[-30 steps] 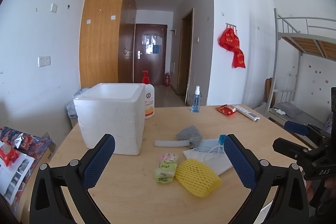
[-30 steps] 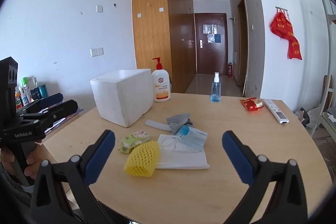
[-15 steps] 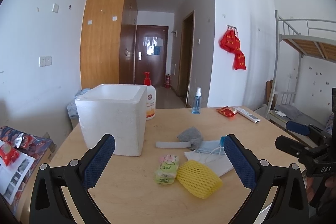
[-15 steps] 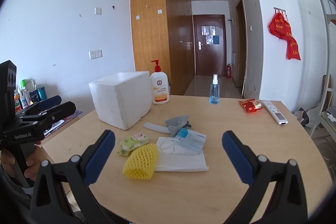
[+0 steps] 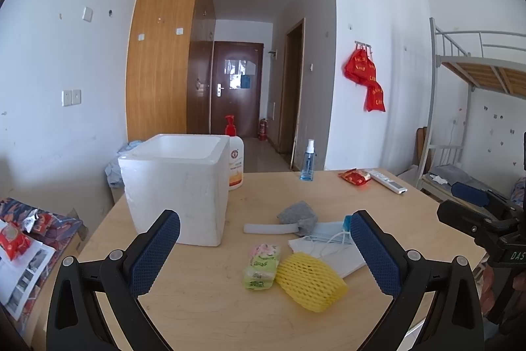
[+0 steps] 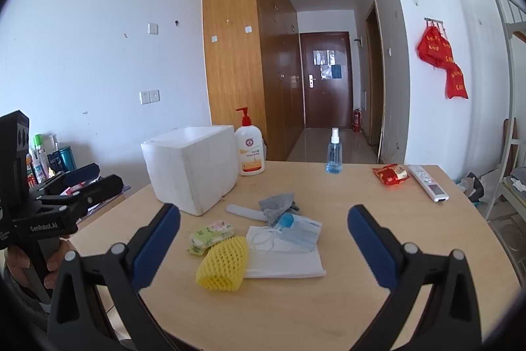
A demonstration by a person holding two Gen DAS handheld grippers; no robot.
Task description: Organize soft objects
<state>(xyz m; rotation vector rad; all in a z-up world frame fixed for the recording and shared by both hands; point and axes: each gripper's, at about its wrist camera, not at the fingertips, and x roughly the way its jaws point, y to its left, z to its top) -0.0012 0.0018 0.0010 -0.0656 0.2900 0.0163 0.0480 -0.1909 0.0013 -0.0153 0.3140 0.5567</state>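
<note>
I hold both grippers back from the near edge of the desk (image 6: 361, 301), above it and touching nothing. My left gripper (image 5: 263, 252) has its jaws spread wide and empty, and my right gripper (image 6: 263, 249) is the same: jaws fully apart, nothing between them. I judge this as a survey stance, wide open so either side can drop onto a soft piece without first having to release.

The soft things lie bunched in 1 cluster in the middle of the desk. The yellow foam net (image 6: 223, 263) is nearest me, its edge overlapping the white folded sheet (image 6: 286, 265). The tissue pack (image 6: 212, 234) sits just beside the net on its left. A blue face mask (image 6: 302, 232) rests on top of the sheet, loops trailing. Behind it a grey cloth (image 6: 277, 204) lies over 1 end of a pale foam strip (image 6: 245, 213).

The white foam box (image 5: 177, 183) stands open-topped to the left of the cluster, near it but apart, which I take to be the place the soft pieces go. It is closest to my left side, so that gripper suits the drop.

The pump bottle (image 6: 250, 150), spray bottle (image 6: 333, 153), red snack packet (image 6: 391, 174) and remote (image 6: 427, 183) sit toward the far edge, well apart; being hard or unrelated, I would leave them.
</note>
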